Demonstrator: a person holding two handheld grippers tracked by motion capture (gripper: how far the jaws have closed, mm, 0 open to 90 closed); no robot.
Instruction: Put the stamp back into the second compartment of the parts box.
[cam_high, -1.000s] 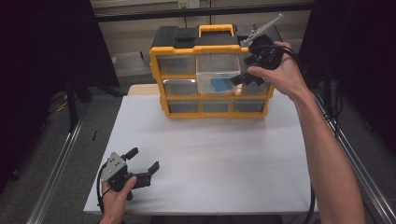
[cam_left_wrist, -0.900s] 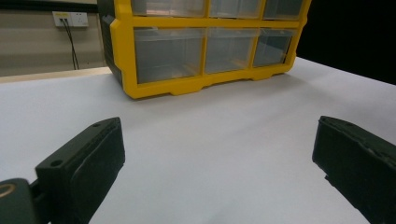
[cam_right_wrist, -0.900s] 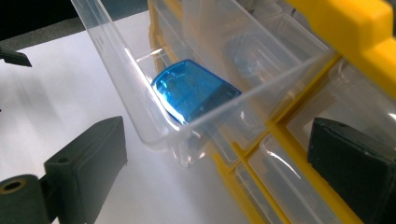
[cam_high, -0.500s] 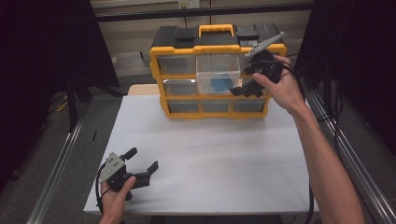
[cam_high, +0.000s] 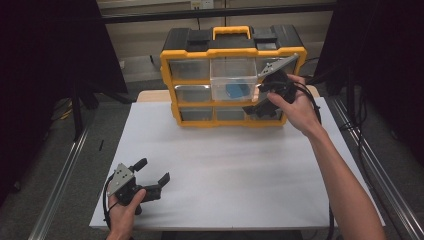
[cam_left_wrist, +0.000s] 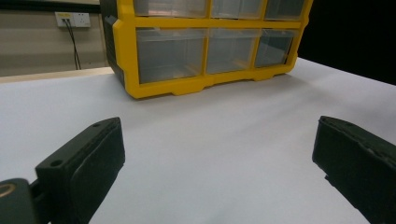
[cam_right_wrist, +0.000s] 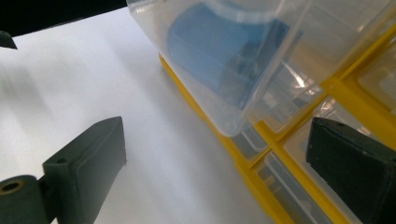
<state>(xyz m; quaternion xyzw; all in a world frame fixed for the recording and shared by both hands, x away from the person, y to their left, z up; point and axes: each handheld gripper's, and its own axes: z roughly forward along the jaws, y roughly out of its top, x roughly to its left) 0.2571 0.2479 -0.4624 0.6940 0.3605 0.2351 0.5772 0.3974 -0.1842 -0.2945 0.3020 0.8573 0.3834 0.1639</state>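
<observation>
Drawer (cam_high: 233, 79), clear with a blue item (cam_high: 234, 90) inside, stands pulled out of the yellow organiser (cam_high: 231, 52) at the desk's far edge. Right gripper (cam_high: 264, 100) has backed off beside it, jaws apart, empty: the opening looks finished. Left gripper (cam_high: 153, 173) rests open near the front-left corner.

No lettering, label or number can be read on anything here.
</observation>
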